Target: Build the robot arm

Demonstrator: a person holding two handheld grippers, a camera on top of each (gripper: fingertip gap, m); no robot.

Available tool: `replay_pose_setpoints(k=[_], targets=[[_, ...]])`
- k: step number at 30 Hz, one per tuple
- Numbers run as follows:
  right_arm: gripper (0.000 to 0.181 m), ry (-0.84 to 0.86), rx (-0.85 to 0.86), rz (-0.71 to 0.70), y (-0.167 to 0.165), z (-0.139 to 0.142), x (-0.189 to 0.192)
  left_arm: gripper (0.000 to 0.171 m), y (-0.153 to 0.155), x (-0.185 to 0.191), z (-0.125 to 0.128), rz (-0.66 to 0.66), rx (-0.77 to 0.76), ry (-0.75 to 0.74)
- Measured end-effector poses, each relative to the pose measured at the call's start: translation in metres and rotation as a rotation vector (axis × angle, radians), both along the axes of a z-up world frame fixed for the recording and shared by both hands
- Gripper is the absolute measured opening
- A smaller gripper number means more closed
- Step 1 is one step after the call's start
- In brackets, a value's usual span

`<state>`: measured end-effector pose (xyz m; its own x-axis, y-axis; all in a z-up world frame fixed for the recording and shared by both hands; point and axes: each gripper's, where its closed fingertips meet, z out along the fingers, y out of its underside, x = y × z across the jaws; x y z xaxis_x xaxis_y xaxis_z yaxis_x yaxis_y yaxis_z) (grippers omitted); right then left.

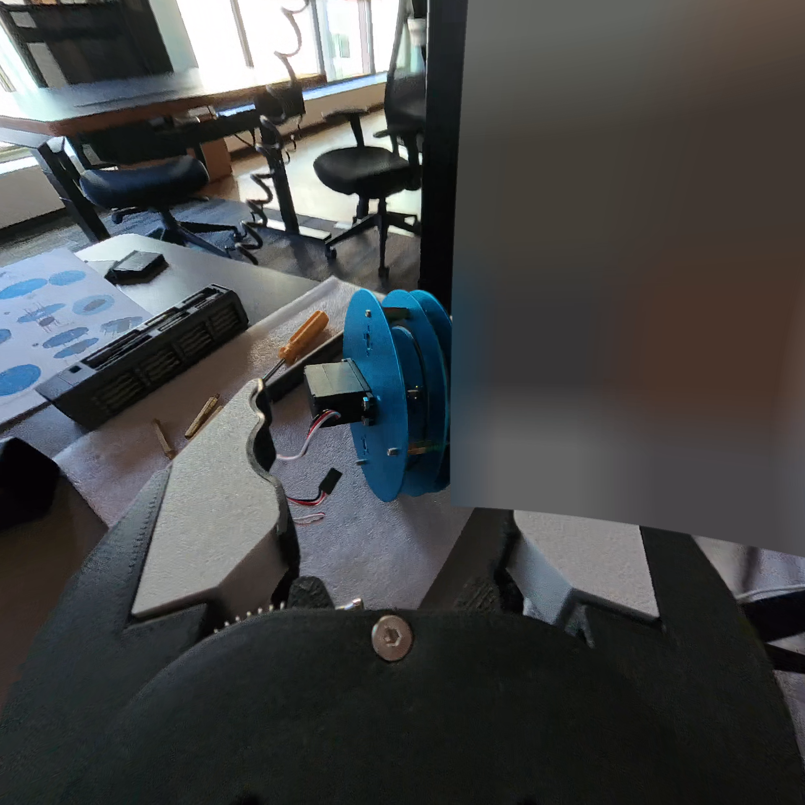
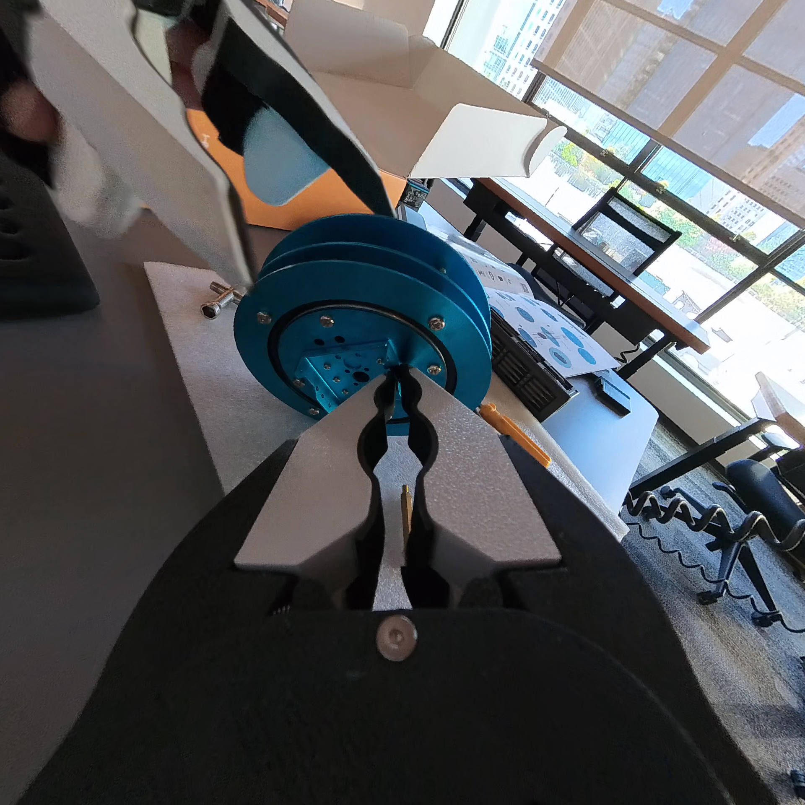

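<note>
A blue assembly of several stacked discs stands on edge on a white foam mat. A black servo is fixed to one face, and its wires end in a loose black plug. My left gripper is open and straddles the assembly. Its left finger is clear of the servo, and a blurred patch hides the other. My right gripper is shut on the edge of a blue bracket on the assembly's other face. The left gripper's fingers reach down over the discs.
On the mat lie an orange-handled screwdriver, brass standoffs and a silver cross wrench. A black slotted box and a printed sheet lie beyond. An open cardboard box, desks and office chairs stand around. The gap from one gripper's tips to the other's is roughly 6 cm.
</note>
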<state>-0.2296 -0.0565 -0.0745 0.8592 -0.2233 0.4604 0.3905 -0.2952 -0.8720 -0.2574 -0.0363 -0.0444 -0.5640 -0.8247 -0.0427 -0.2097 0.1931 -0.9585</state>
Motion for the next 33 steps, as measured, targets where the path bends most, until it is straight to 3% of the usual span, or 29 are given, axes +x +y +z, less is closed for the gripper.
replay_pose_setpoints(k=[3,8,10,33], targets=[[0.002,-0.001,-0.001,0.003,-0.001,0.000,-0.001,0.106,0.000,0.013,-0.008,0.019,0.118,0.015],[0.002,-0.014,-0.004,0.005,-0.001,0.000,-0.002,0.102,-0.009,0.017,-0.032,-0.033,0.032,0.211],[0.002,-0.012,-0.004,0.001,-0.002,0.000,-0.001,0.095,-0.010,0.019,-0.033,-0.023,0.001,0.209],[0.000,-0.022,0.002,-0.022,0.002,0.001,0.001,0.093,-0.007,0.019,-0.034,-0.005,0.002,0.237]])
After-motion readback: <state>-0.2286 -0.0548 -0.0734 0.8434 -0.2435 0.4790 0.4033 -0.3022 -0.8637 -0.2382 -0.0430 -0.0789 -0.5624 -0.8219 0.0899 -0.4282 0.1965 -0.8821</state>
